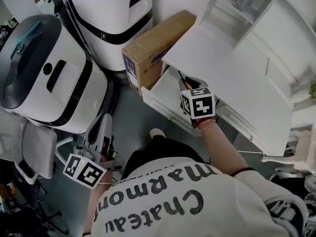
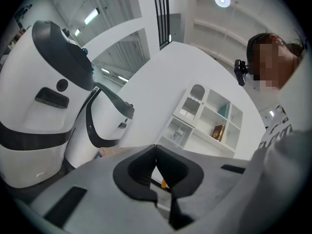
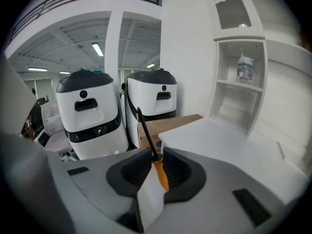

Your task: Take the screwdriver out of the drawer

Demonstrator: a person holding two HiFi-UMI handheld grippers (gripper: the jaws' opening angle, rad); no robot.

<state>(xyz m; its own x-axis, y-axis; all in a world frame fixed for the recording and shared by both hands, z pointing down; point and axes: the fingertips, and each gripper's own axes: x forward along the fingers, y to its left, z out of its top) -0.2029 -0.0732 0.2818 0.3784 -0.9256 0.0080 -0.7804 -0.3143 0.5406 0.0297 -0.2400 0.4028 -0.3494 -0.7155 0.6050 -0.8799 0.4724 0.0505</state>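
The screwdriver has an orange handle [image 3: 160, 173] and a black shaft [image 3: 145, 132]. My right gripper [image 3: 155, 152] is shut on its handle, and the shaft sticks up and away beyond the jaw tips. In the head view the right gripper [image 1: 188, 85] hangs above the open white drawer [image 1: 159, 102] under the white desk top [image 1: 232, 78], with the screwdriver [image 1: 181, 77] clear of the drawer. My left gripper [image 1: 101, 130] is low at the left, away from the drawer. Its jaws [image 2: 156, 147] meet at the tips with nothing between them.
A cardboard box [image 1: 153, 46] stands beside the drawer. Two large white-and-black machines [image 1: 49, 73] [image 1: 111, 14] fill the left and back. A white shelf unit [image 1: 237, 4] with a bottle [image 3: 245, 67] sits on the desk. A chair [image 1: 37, 149] is at the far left.
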